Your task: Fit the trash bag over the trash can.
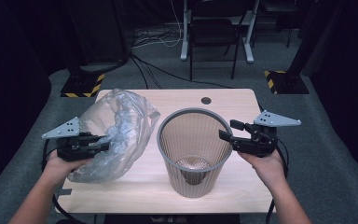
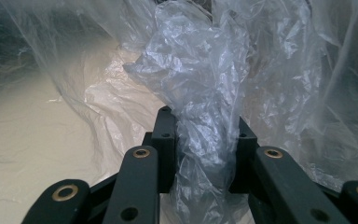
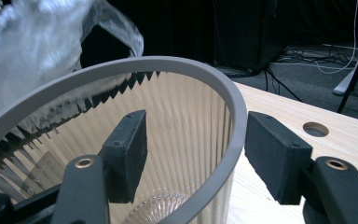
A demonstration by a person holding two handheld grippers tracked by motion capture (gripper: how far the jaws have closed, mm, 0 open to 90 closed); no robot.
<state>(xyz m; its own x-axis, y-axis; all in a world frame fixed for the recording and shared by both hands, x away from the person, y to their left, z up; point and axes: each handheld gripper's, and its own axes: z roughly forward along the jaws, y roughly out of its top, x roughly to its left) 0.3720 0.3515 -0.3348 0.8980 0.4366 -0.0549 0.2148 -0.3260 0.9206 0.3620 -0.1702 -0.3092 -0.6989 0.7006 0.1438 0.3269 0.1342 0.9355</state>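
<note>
A crumpled clear plastic bag point(image 1: 121, 126) lies on the left half of the wooden table point(image 1: 242, 186). My left gripper point(image 1: 105, 142) is shut on a bunched fold of it; in the left gripper view the film point(image 2: 200, 70) is pinched between the jaws of that gripper point(image 2: 204, 135). A grey ribbed wastebasket point(image 1: 191, 182) stands upright at the table's middle. My right gripper point(image 1: 227, 129) is open astride its right rim, one jaw inside and one outside. In the right gripper view the rim point(image 3: 121, 67) passes between the jaws of this gripper point(image 3: 198, 144) with a gap on each side.
A round cable hole point(image 1: 206, 100) sits in the table's far edge. Beyond the table are a dark chair point(image 1: 213, 32), floor cables point(image 1: 158, 42) and two stands with yellow-black striped bases point(image 1: 81, 86). The person's forearms enter from the bottom corners.
</note>
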